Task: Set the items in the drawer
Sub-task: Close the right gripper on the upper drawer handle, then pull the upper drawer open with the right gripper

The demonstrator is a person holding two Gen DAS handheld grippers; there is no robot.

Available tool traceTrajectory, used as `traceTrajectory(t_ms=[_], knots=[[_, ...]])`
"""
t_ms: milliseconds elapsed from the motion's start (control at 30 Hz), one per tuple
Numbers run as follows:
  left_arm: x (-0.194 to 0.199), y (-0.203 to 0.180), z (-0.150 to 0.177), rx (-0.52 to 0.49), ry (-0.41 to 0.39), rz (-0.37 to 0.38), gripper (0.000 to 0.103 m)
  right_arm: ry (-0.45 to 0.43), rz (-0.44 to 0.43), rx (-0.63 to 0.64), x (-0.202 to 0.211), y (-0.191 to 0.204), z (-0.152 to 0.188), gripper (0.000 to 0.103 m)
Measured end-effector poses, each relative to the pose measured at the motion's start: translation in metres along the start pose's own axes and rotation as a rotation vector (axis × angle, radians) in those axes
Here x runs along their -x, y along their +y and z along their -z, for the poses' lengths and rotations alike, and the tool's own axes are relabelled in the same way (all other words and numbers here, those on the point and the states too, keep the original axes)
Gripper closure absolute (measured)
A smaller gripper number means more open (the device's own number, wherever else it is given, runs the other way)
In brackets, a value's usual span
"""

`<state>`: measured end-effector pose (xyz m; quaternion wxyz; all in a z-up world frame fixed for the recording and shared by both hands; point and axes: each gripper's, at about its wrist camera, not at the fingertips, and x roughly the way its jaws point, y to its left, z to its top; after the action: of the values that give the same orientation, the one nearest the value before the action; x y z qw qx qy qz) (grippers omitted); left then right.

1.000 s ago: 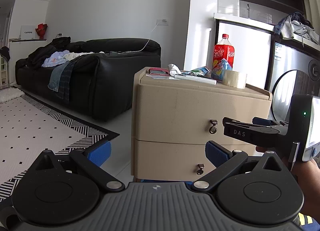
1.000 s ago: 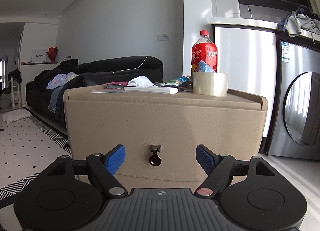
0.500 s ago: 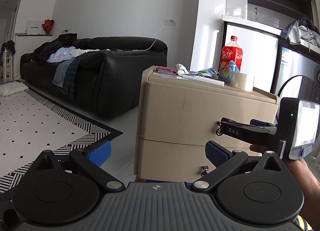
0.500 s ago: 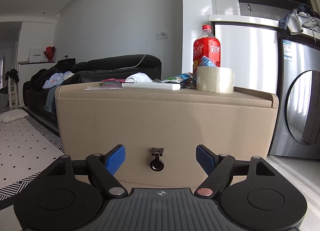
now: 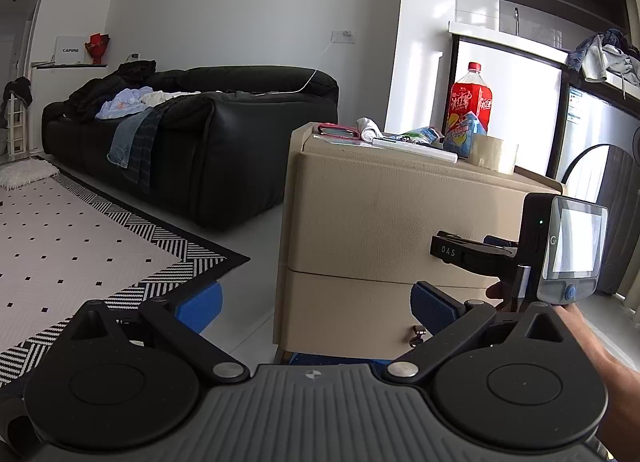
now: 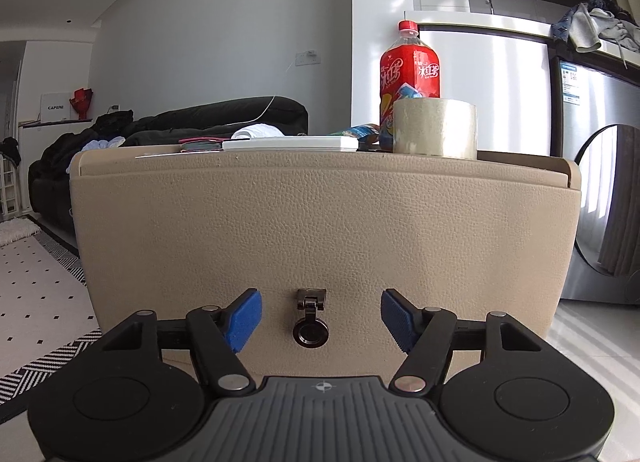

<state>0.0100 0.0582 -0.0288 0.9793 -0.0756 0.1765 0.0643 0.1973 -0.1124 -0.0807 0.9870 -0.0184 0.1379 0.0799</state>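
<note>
Right gripper [image 6: 321, 316]: jaws spread wide, nothing between the pads, blue pads [image 6: 243, 318] flanking the ring pull [image 6: 310, 332] of the top drawer [image 6: 320, 230] without touching it. Level with the pull and square to the drawer front, likely so a straight close catches the ring and a straight pull slides the drawer out. Ring hanging down from its hinge clip, so pinching from the sides looks right. Drawer shut, front flush under the cabinet lip.

Left gripper [image 5: 316, 304]: jaws likewise released, empty, held back and to the side of the nightstand [image 5: 360, 222], low, near the lower drawer pull [image 5: 418, 334]. Probably parked clear to leave the other tool room. Hand [image 5: 580, 326] visible at right edge behind the right tool.

Items waiting on the nightstand top, none yet in the drawer: tape roll [image 6: 435, 127] at the front right corner, white flat box [image 6: 290, 143] along the front edge, red soda bottle [image 6: 409, 64] behind the tape, blue snack packet [image 5: 464, 134], crumpled white cloth [image 5: 370, 127], pink case [image 5: 338, 130] toward the back left. Close enough to drop in once the drawer is open.

Beyond: black sofa [image 5: 200, 142] with clothes, patterned rug [image 5: 80, 242], washing machine [image 6: 600, 202].
</note>
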Motion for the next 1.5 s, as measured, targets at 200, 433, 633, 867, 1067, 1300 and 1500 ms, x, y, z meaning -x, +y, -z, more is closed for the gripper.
traceTrajectory(t_ms=[200, 433, 633, 867, 1067, 1300, 1500], knots=[[0.0, 0.0, 0.001, -0.006, 0.004, 0.01, 0.0, 0.004, 0.012, -0.001, -0.007, 0.002, 0.004, 0.051], [-0.002, 0.001, 0.002, -0.019, 0.011, 0.009, 0.0, 0.0, 0.022, 0.013, -0.009, 0.01, 0.009, 0.064], [-0.004, 0.001, 0.002, -0.017, 0.014, 0.009, 0.0, -0.003, 0.029, 0.018, -0.01, 0.013, 0.009, 0.074], [-0.003, 0.001, 0.002, -0.019, 0.014, 0.012, 0.0, -0.003, 0.026, 0.022, -0.01, 0.016, 0.012, 0.083], [-0.002, 0.002, 0.003, -0.02, 0.016, 0.014, 0.0, 0.002, 0.025, 0.02, -0.009, 0.018, 0.011, 0.085], [-0.003, 0.003, 0.003, -0.018, 0.017, 0.012, 0.0, 0.001, 0.034, 0.045, -0.009, 0.022, 0.012, 0.085], [-0.003, 0.004, 0.003, -0.017, 0.018, 0.014, 0.0, -0.004, 0.04, 0.045, -0.008, 0.024, 0.015, 0.085]])
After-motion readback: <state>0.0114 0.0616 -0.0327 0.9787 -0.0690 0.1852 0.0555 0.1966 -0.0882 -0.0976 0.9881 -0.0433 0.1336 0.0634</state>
